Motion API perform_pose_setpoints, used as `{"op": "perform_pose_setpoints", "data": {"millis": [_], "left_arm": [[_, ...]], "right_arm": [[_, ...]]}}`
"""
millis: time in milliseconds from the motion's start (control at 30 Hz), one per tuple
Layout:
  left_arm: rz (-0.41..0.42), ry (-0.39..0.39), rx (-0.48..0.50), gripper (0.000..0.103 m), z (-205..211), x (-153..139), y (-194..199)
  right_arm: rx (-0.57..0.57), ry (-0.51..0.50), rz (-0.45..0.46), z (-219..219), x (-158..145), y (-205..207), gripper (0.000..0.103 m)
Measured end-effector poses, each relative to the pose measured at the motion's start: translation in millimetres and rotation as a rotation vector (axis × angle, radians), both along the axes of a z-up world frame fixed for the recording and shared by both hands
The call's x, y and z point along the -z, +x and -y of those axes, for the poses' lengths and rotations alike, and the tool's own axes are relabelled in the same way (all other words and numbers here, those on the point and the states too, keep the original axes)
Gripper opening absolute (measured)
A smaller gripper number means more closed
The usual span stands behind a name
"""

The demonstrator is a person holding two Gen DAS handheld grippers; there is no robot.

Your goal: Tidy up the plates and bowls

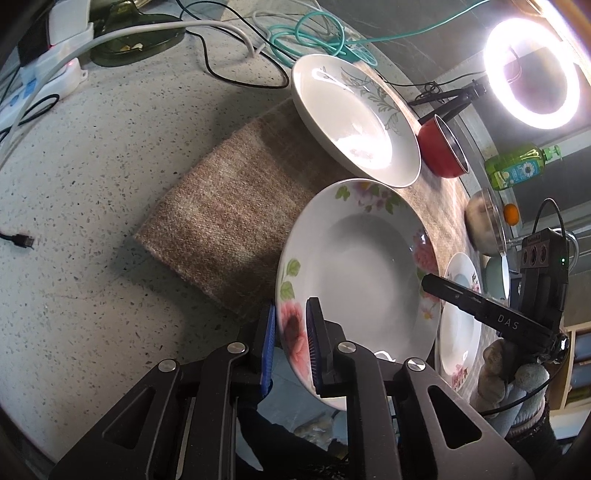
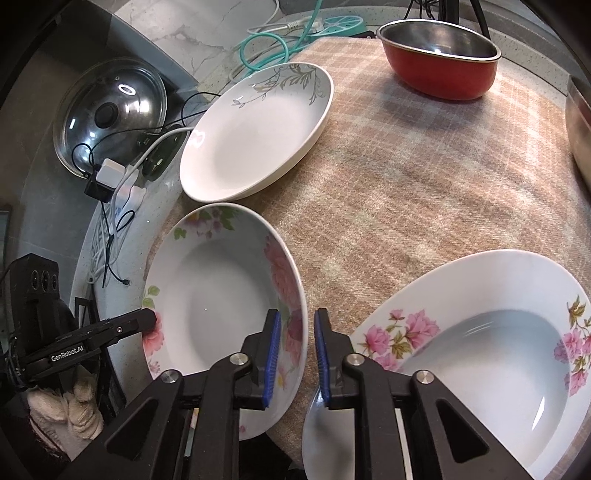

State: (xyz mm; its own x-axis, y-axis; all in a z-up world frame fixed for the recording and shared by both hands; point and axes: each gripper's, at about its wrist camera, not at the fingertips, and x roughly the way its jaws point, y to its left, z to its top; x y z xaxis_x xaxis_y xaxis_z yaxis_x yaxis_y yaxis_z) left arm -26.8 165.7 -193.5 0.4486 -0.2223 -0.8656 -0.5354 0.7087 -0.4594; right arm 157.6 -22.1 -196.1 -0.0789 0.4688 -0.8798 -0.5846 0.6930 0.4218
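Note:
A deep white plate with pink peony print (image 1: 354, 280) (image 2: 221, 295) lies at the near left edge of the plaid cloth (image 2: 424, 184), partly past the cloth's edge. My left gripper (image 1: 291, 343) is shut on its near rim, the blue pads either side of the flower print. My right gripper (image 2: 297, 354) is shut on the opposite rim; its tip also shows in the left wrist view (image 1: 424, 284). A leaf-patterned plate (image 2: 255, 133) sits behind it. A second pink-flowered plate (image 2: 480, 350) lies to the right.
A red pot (image 2: 439, 55) stands at the cloth's far end, a steel bowl (image 2: 580, 129) at its right edge. A glass lid (image 2: 110, 114), a power strip (image 1: 55, 70) and teal cable (image 1: 314, 33) crowd the speckled counter. A ring light (image 1: 532, 74) and green bottle (image 1: 517, 168) stand beyond.

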Motion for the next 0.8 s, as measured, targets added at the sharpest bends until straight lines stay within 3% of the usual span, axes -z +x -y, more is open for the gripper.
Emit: {"op": "perform_pose_setpoints", "data": {"millis": [800], "left_arm": [[0.009,0.026,-0.01,0.012,-3.0,-5.2,-3.7]], "right_arm": [[0.043,0.009,-0.011,2.1,-1.7,-4.4,0.012]]}}
